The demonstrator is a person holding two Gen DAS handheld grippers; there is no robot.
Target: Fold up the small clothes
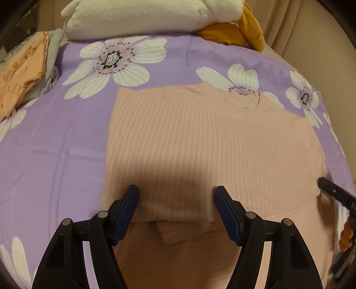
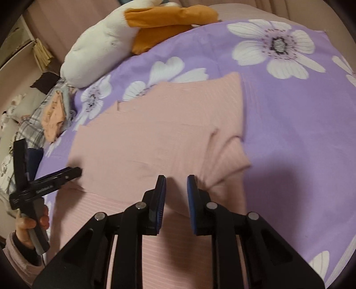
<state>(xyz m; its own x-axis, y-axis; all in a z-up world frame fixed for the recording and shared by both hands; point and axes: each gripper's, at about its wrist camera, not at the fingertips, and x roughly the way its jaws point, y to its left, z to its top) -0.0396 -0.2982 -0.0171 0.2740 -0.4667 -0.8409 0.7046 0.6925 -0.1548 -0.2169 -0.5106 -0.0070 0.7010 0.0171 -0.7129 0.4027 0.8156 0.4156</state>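
A pink ribbed top (image 1: 200, 142) lies flat on the purple flowered sheet (image 1: 62, 137), neck towards the far side. Its near part lies in overlapping layers with an edge across it (image 1: 178, 221). My left gripper (image 1: 176, 193) hovers over that near part, its jaws wide open with only flat cloth below. In the right wrist view the top (image 2: 155, 133) shows a short sleeve (image 2: 229, 155) at the right. My right gripper (image 2: 176, 180) stands over the cloth beside that sleeve, a narrow gap between its pads and nothing pinched. The left gripper (image 2: 47, 157) shows at the left, held by a hand.
A white plush toy (image 1: 133, 17) with orange parts (image 1: 242, 31) lies along the far edge of the sheet. A pile of orange and grey clothes (image 1: 24, 69) sits at the far left. Plaid cloth (image 2: 33, 124) lies beyond the sheet's left side.
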